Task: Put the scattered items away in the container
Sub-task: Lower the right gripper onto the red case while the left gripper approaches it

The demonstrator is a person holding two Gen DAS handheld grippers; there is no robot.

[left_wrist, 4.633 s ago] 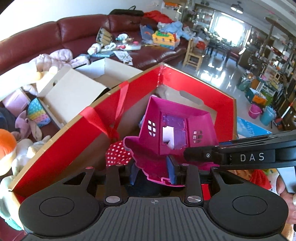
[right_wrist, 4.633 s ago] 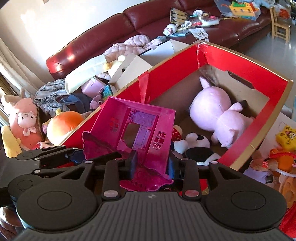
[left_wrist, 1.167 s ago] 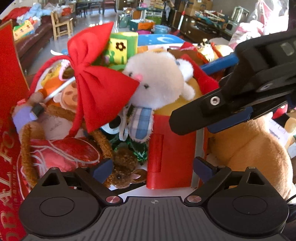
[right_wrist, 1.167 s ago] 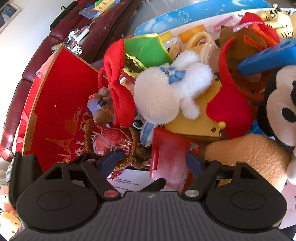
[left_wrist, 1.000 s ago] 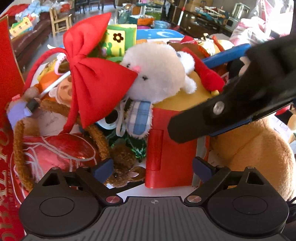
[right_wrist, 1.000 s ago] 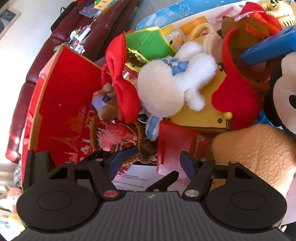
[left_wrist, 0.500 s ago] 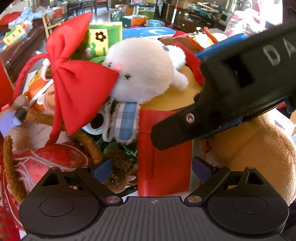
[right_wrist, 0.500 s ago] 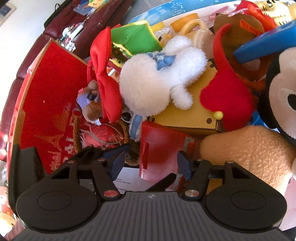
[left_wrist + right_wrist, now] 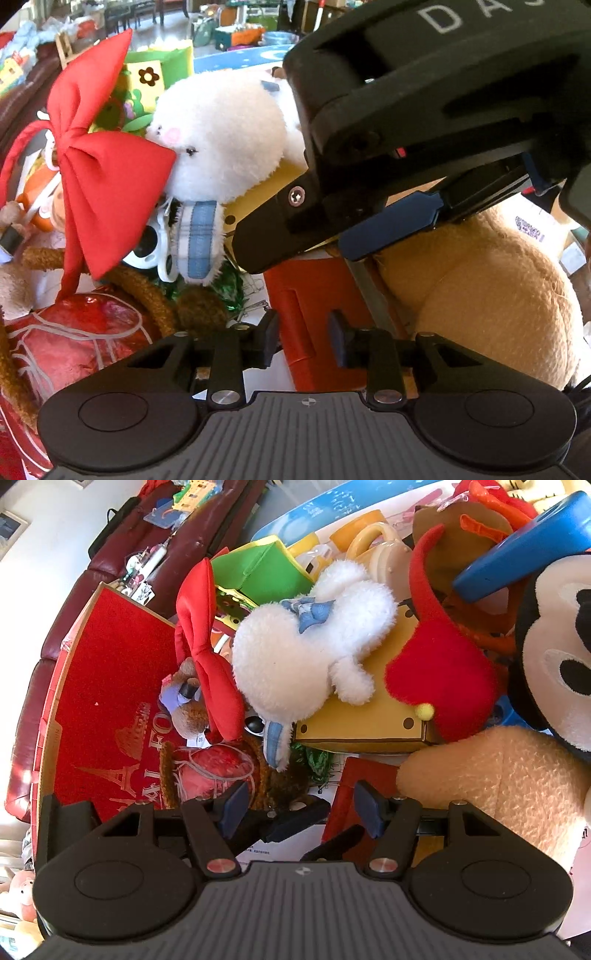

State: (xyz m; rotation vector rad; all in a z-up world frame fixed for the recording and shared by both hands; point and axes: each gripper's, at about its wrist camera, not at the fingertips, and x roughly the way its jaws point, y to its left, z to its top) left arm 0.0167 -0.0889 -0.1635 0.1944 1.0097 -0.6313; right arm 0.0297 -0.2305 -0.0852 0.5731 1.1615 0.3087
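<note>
A flat red plastic piece point(image 9: 314, 321) lies low in a pile of toys, under a yellow box point(image 9: 369, 716) and beside a tan plush point(image 9: 480, 280). My left gripper point(image 9: 303, 338) has closed in on the red piece, its jaws against both sides. The red piece also shows in the right wrist view point(image 9: 354, 790). My right gripper point(image 9: 301, 806) is open just above it; from the left wrist view it point(image 9: 306, 236) hangs close overhead. The red cardboard container point(image 9: 110, 701) stands at the left.
A white plush rabbit point(image 9: 221, 140) and a big red bow point(image 9: 107, 177) sit on the pile. A Mickey plush point(image 9: 554, 646), a red felt hat point(image 9: 443, 679) and a blue plastic piece point(image 9: 517, 546) lie at the right. A maroon sofa point(image 9: 166, 554) is behind.
My left gripper's jaws have narrowed from wide open onto the red piece. The right gripper has moved lower and closer over the same piece, filling more of the left view.
</note>
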